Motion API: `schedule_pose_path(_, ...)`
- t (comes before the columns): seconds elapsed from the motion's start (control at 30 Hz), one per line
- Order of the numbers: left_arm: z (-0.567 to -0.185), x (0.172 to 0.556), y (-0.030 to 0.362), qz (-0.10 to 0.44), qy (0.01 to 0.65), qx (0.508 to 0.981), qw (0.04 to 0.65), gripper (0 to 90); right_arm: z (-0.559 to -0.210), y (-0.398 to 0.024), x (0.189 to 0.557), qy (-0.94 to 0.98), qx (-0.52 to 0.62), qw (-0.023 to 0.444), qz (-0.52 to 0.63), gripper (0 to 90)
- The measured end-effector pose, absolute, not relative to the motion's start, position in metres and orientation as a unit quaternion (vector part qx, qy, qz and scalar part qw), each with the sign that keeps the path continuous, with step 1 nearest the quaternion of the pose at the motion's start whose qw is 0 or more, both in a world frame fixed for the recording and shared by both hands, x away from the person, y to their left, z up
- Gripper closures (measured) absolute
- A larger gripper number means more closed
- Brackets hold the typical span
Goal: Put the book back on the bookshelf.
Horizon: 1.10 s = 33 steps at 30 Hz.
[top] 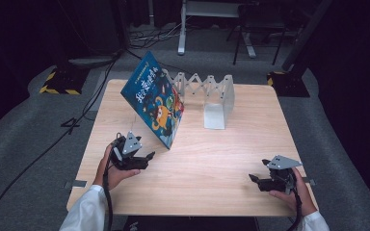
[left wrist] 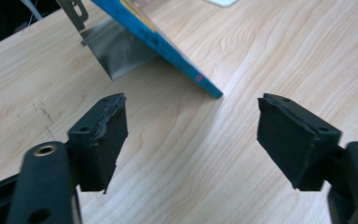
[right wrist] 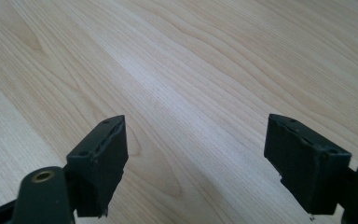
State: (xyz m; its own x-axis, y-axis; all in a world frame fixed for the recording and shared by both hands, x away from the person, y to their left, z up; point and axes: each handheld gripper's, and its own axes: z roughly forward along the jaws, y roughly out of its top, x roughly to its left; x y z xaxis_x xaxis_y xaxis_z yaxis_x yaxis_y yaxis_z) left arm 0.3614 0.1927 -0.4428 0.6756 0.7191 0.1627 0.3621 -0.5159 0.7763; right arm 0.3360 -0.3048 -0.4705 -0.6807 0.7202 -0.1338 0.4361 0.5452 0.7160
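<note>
Gaping wide, both grippers' fingers [left wrist: 98, 135] hold nothing.

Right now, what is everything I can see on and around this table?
Book: one, blue with a cartoon cover, standing tilted on the table, leaning against the rack.
Rack: one, pale grey metal, folding zigzag type, at the far middle of the table.
Table: one, light wood.
Cables: several, black, on the grey floor to the left.
Stand bases: two, black with yellow stripes, at the far corners.
Left gripper: one, black, jaws open, nothing between them, near the book's lower corner.
Right gripper: one, black, jaws open, over bare table.
Hands: two, with white sleeves.
</note>
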Motion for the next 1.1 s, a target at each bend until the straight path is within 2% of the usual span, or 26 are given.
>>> schedule_pose_path(0.23,-0.449,0.348,0.197,0.237,0.311,0.851,0.350,17.7,-0.471,-0.313,0.333,0.851,0.345,0.215,0.332,22.1)
schedule_pose_path(0.57,-0.460,0.334,0.200,0.247,0.291,0.873,0.304,18.2,-0.473,-0.320,0.329,0.851,0.351,0.220,0.323,22.3)
schedule_pose_path(0.8,-0.466,0.325,0.209,0.252,0.299,0.874,0.288,18.0,-0.477,-0.326,0.326,0.849,0.353,0.230,0.318,22.3)
schedule_pose_path(0.9,-0.469,0.320,0.217,0.274,0.317,0.862,0.286,18.9,-0.479,-0.330,0.325,0.847,0.363,0.228,0.315,22.0)
schedule_pose_path(1.1,-0.478,0.313,0.233,0.258,0.338,0.857,0.290,18.5,-0.486,-0.344,0.322,0.840,0.380,0.228,0.314,21.7)
